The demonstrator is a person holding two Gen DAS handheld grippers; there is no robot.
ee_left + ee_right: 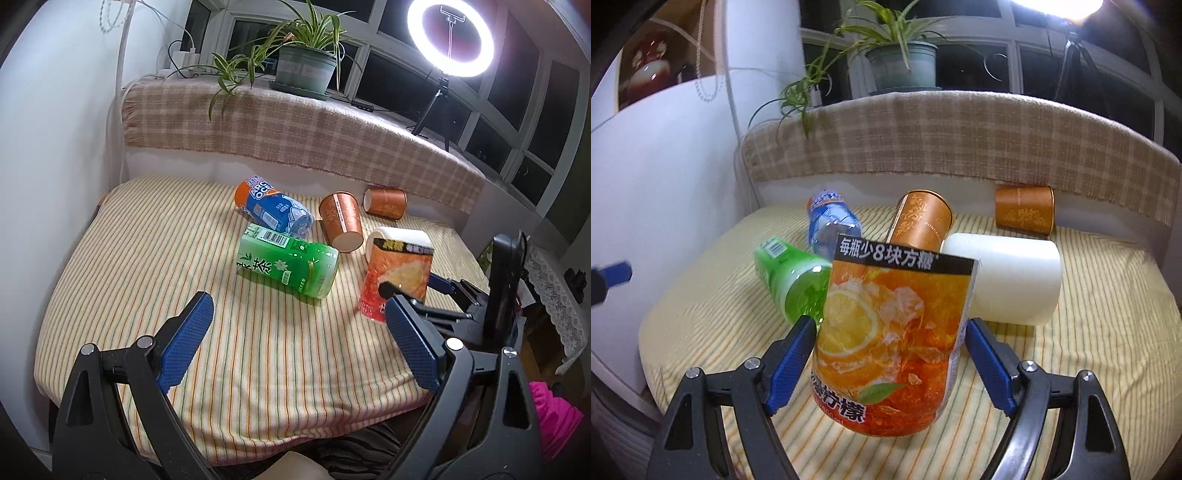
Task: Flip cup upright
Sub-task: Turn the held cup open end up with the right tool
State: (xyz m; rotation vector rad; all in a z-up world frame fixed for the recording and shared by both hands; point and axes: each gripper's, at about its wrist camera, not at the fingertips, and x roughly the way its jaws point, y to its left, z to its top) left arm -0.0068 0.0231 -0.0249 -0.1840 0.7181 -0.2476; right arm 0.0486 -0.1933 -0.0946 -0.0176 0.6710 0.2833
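Observation:
An orange lemon-tea cup stands tilted on the striped cloth, also seen in the left wrist view. My right gripper is shut on it, blue pads against both sides. A white cup lies on its side just behind it. A green tea cup, a blue-orange cup and two brown paper cups lie on their sides. My left gripper is open and empty, hovering in front of the green cup.
The striped cloth covers a low surface against a ledge with a plaid blanket. A potted plant and a ring light stand on the ledge. A pink object sits low right.

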